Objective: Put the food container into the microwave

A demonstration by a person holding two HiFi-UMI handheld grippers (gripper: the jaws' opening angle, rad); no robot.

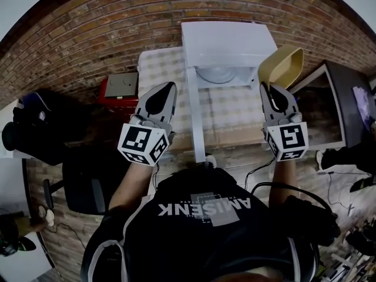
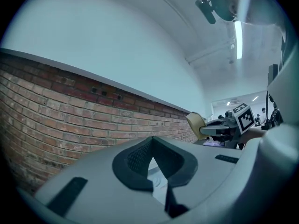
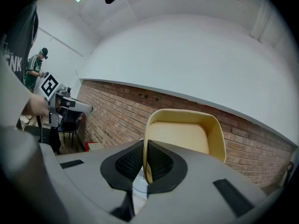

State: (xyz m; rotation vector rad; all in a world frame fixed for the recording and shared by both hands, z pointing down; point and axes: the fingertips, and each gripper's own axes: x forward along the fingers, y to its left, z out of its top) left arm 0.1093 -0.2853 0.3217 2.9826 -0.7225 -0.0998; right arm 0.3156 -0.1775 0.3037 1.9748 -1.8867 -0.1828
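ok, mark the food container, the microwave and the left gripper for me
food container (image 1: 283,68), head view: middle of its yellow body.
microwave (image 1: 226,43), head view: its white top panel.
left gripper (image 1: 169,88), head view: the tips of its jaws.

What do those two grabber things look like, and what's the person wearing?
The left gripper and right gripper are pale grey, pointed like beaks, with black pads. Each carries a cube of black-and-white square markers. The person wears a black shirt with white letters.
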